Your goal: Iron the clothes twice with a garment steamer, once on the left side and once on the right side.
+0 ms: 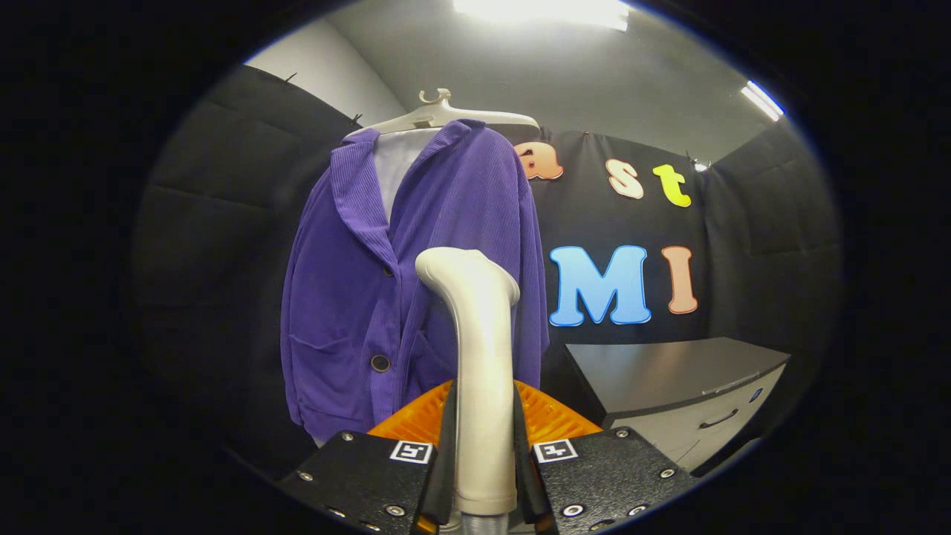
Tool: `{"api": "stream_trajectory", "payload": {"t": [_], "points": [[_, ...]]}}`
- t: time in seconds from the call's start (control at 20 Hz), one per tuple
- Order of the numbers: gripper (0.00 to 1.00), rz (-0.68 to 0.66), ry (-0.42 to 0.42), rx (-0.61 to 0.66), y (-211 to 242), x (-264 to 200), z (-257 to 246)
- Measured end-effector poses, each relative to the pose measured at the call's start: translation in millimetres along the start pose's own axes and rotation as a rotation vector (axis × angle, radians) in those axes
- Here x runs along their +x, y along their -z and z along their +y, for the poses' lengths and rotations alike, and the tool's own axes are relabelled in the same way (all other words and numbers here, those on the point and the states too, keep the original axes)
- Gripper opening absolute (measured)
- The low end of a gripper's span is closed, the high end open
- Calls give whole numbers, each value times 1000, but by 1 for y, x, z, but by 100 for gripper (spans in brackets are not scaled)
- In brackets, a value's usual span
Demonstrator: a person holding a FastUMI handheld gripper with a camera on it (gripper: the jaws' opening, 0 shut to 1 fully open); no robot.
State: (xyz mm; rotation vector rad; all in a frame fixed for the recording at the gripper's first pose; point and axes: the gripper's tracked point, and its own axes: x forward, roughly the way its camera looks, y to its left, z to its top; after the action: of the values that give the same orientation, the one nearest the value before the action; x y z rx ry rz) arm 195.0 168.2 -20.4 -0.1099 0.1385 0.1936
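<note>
Cream plastic steamer handle (481,371) sits clamped between your gripper (483,475) fingers; tilt it nearing the purple corduroy jacket (356,297) and it may slip.

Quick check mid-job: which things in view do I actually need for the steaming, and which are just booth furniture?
Needed:
claw, shut on the steamer handle
garment steamer, upright between the fingers
purple jacket, hanging just beyond
white hanger holding it

Not needed:
grey cabinet, beside the jacket

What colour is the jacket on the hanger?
Purple, ribbed, with dark buttons: jacket, gripper view.
</note>
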Motion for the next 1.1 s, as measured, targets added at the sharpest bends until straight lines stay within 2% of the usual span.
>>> {"api": "stream_trajectory", "payload": {"t": [0.8, 1.1], "points": [[35, 160, -26, -48, 94, -33, 2], [35, 264, -52, -49, 140, -50, 7]]}}
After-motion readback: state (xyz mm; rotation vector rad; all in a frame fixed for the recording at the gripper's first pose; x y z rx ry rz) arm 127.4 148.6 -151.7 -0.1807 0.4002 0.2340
